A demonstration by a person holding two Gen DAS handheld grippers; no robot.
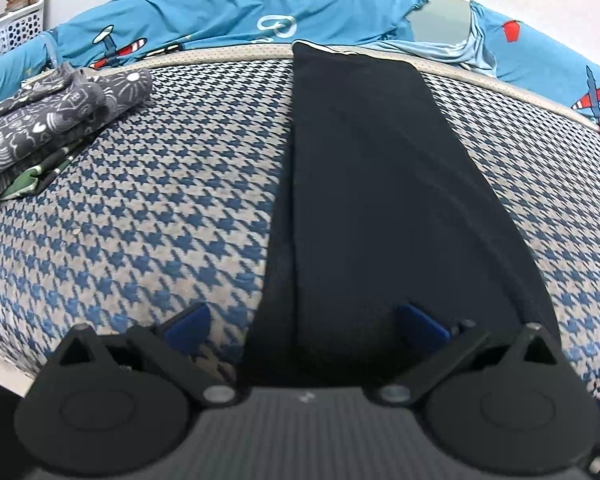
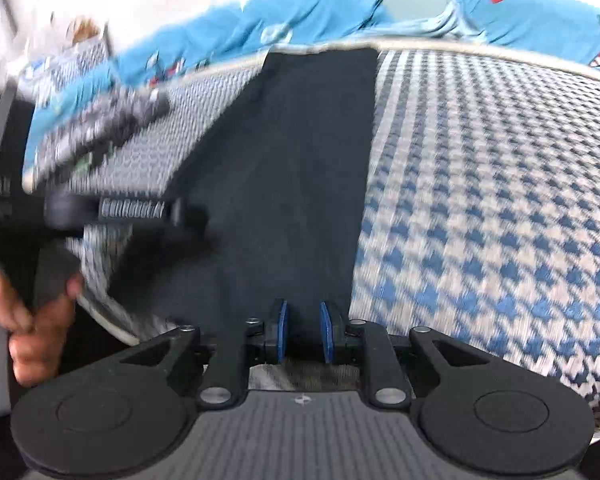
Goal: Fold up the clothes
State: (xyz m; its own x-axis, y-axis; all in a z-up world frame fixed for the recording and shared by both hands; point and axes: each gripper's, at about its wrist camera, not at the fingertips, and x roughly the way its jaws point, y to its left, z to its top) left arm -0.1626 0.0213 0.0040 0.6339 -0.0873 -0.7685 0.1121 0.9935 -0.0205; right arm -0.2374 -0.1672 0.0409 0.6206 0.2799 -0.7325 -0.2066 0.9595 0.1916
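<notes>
One long, dark navy, smooth-knit garment (image 1: 364,184), folded lengthwise into a narrow strip, is lying flat on a surface covered in blue-and-beige houndstooth fabric (image 1: 160,200), running from the near edge to the far piped edge. At its far end a thin white trim is showing.

Two grippers are working at the near end of the strip. The left gripper (image 1: 304,328), a black two-finger tool with blue pads, is standing with its fingers spread wide; one pad is hovering over the houndstooth cover to the left of the garment and the other over the dark cloth, so the strip's left edge is passing between them without being pinched. The right gripper (image 2: 303,334), of the same build, is holding its two blue pads close together with a narrow gap; the garment's near hem is lying in that gap, but whether the pads are pressing on it cannot be told. In the right wrist view, which is blurred, one hand (image 2: 24,320) of the person is gripping the left tool's grey handle at the left margin.

One stack of folded clothes (image 1: 56,120) is sitting well apart at the far left: a grey cartoon-print piece on top and a green-patterned piece beneath. Beyond the far edge, one bright blue sheet printed with aeroplanes (image 1: 220,12) is lying rumpled, and one white perforated basket (image 1: 12,28) is standing in the far left corner.
</notes>
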